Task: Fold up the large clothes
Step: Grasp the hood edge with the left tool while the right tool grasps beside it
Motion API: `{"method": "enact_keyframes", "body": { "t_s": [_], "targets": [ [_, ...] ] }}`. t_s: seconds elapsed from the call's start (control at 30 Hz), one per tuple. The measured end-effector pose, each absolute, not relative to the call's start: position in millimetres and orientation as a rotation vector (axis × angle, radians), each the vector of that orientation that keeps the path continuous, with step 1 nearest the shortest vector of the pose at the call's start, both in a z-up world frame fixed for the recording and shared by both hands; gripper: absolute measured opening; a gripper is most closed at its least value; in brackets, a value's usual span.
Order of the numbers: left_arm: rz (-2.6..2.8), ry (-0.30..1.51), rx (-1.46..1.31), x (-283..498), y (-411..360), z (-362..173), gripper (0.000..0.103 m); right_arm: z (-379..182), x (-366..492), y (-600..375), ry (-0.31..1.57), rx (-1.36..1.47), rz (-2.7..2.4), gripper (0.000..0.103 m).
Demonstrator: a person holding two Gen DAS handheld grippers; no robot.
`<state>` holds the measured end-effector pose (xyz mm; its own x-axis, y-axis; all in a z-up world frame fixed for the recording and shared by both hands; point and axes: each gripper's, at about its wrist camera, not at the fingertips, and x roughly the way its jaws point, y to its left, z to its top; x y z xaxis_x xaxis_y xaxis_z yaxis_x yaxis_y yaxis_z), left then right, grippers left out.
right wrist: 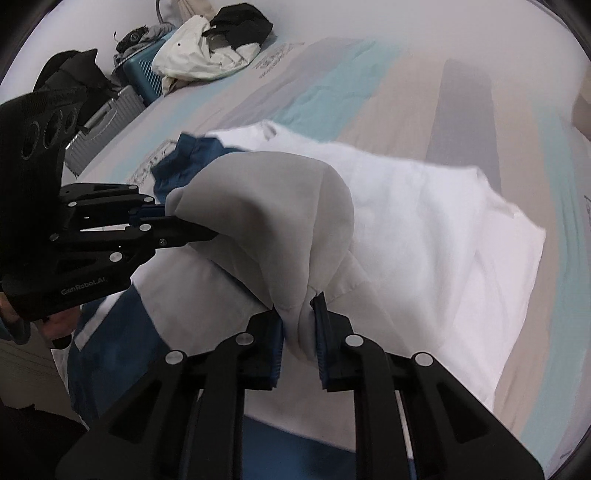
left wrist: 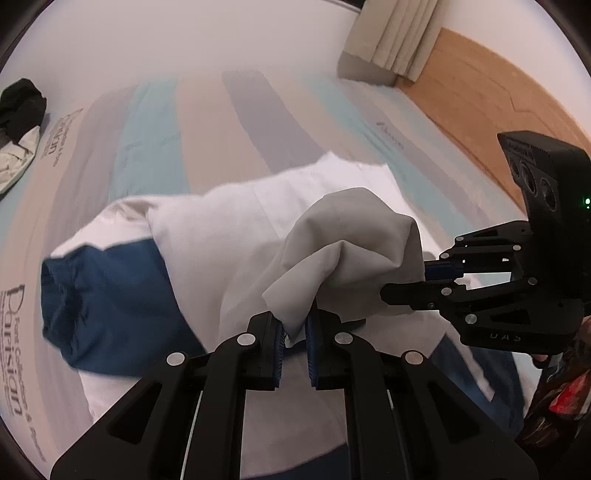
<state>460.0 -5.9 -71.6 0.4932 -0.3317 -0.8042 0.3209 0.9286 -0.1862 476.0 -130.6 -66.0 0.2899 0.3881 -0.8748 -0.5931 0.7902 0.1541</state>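
Note:
A large white garment [left wrist: 229, 236] with blue sleeves [left wrist: 107, 295] lies on a striped bedspread [left wrist: 207, 122]. Its hem is lifted in a grey, shadowed bunch [left wrist: 351, 251]. My left gripper [left wrist: 295, 332] is shut on one end of that bunch, the blue pads pinching the cloth. The right gripper [left wrist: 406, 284] reaches in from the right and grips the other end. In the right wrist view, my right gripper [right wrist: 299, 328] is shut on the lifted fold [right wrist: 266, 206] of the garment [right wrist: 417, 221], and the left gripper [right wrist: 199, 229] holds it from the left.
A heap of black and white clothes [right wrist: 218, 48] lies at the bed's far corner, also seen as a dark heap [left wrist: 20, 107]. Suitcases [right wrist: 122, 96] stand on the floor beyond. A curtain [left wrist: 399, 33] and wooden floor [left wrist: 491, 99] lie past the bed.

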Motion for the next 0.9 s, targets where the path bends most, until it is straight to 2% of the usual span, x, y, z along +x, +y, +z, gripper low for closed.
{"method": "enact_keyframes", "body": {
  "t_s": [0.6,0.8,0.87,0.9],
  "targets": [
    [-0.307,1.072,0.069,408.1,-29.5,-126.2,0.009,-107.4,426.4,-135.2,1.102,-0.289,0.610,0.014],
    [-0.262,1.117,0.057,406.9,-26.4,-141.7,0.010,-117.7,424.7,-135.7,1.133,-0.297,0.636,0.020],
    [-0.243,1.122,0.059,406.4,-26.6,-141.1,0.013,-116.9,426.1,-138.1,1.137,-0.286,0.643,0.023],
    [-0.234,1.129,0.054,406.4,-25.8,-140.6,0.013,-116.4,426.4,-139.4,1.142,-0.276,0.645,0.033]
  ]
}}
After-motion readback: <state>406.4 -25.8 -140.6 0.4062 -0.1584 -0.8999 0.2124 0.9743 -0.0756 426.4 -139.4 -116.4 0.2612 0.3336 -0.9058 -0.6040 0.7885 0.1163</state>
